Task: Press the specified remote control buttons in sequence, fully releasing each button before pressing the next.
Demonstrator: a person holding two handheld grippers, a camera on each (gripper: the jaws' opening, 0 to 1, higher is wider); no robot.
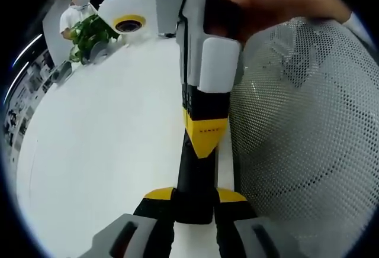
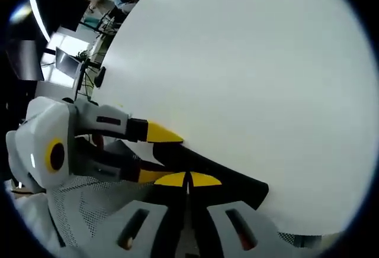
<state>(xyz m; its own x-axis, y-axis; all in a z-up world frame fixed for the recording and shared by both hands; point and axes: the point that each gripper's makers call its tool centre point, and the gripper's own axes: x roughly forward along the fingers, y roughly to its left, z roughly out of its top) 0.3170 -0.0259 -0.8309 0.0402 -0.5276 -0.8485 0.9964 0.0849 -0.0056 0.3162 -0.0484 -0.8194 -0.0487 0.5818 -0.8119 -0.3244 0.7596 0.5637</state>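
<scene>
A black remote control (image 1: pixel 195 196) is seen in the left gripper view as a long, narrow bar running up the middle of the picture from between the 2 yellow-tipped jaws of the left gripper (image 1: pixel 195 196), which are clamped on its near end, 1 jaw on each long side. The remote is held over a plain white surface (image 1: pixel 106 151); whether it rests on that surface cannot be told. From the top of the same view the right gripper (image 1: pixel 206 142) is brought down edge-on, its yellow tip set against the upper face of the remote, about midway along the visible length. Individual buttons cannot be made out. A hand (image 1: pixel 266 0) is wrapped around the right gripper's body, and a white mesh sleeve (image 1: pixel 308 139) is seen on the right side of the picture. Far back, at the surface's edge, a green plant (image 1: pixel 89 33) and a person in white (image 1: pixel 74 15) are seen. In the right gripper view the jaws of the right gripper (image 2: pixel 188 180) are shown together, the 2 yellow tips meeting along a thin seam and lying on the black remote (image 2: pixel 231 182), which is laid slantwise across the lower part of the picture. The left gripper (image 2: pixel 159 155) is seen entering from the left, its 2 yellow tips closed on the remote's end, with the mesh sleeve (image 2: pixel 89 205) below it. The white surface (image 2: pixel 249 80) is spread behind.
</scene>
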